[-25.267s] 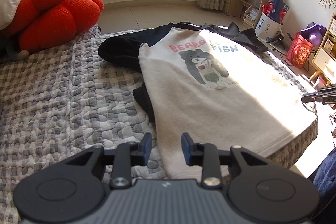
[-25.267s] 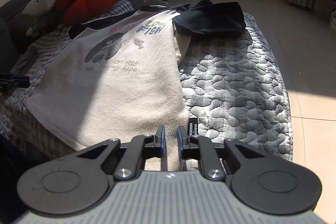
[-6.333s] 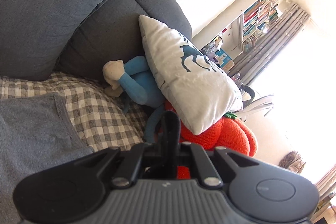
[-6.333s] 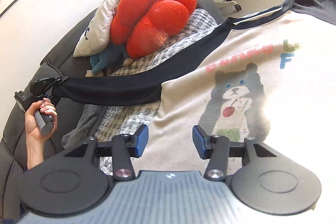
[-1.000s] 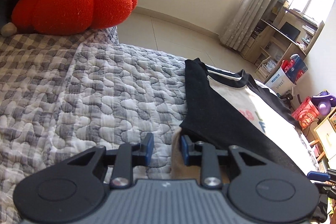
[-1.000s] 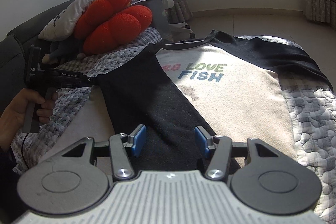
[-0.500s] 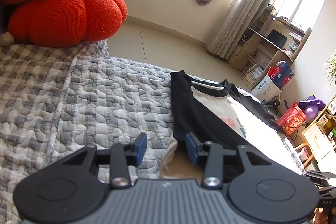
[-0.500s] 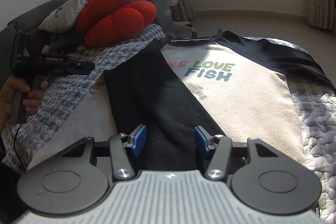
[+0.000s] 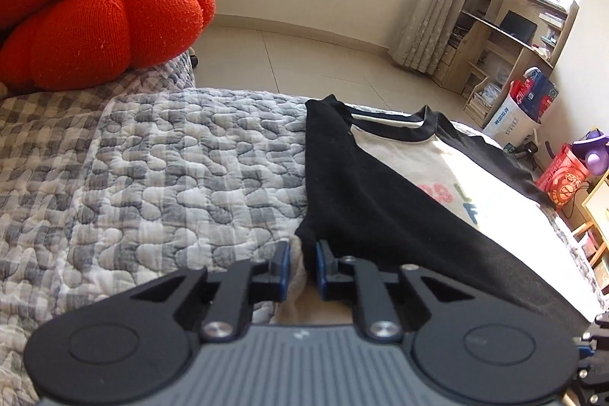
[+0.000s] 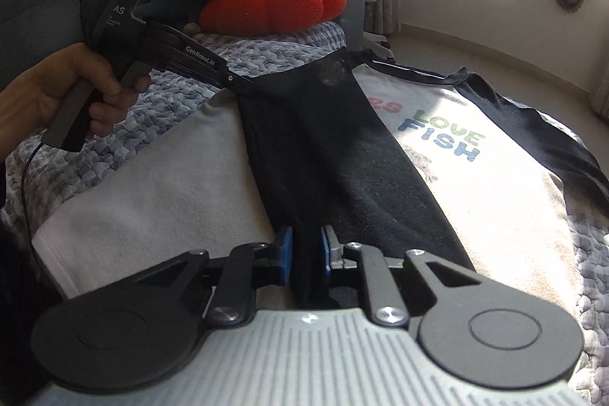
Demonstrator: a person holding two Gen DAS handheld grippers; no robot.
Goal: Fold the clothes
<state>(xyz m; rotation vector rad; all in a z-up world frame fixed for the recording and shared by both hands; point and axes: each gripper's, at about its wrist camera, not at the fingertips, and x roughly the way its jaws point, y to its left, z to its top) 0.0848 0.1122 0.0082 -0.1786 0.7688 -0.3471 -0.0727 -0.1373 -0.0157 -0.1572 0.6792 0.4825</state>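
The shirt point(image 10: 495, 200) is lying flat on the quilted sofa cover point(image 9: 171, 177), cream body with the "LOVE FISH" print facing up, and one black sleeve point(image 10: 342, 155) is folded across it. The left gripper point(image 9: 303, 263) is pinching the shirt's side edge right where the sleeve starts, near the cover's front edge; its jaws have just been closing onto the fabric. The right gripper point(image 10: 305, 255) is clamping the sleeve's lower end, jaws also just closing. The red cushion point(image 9: 102, 14) is sitting at the far left corner.
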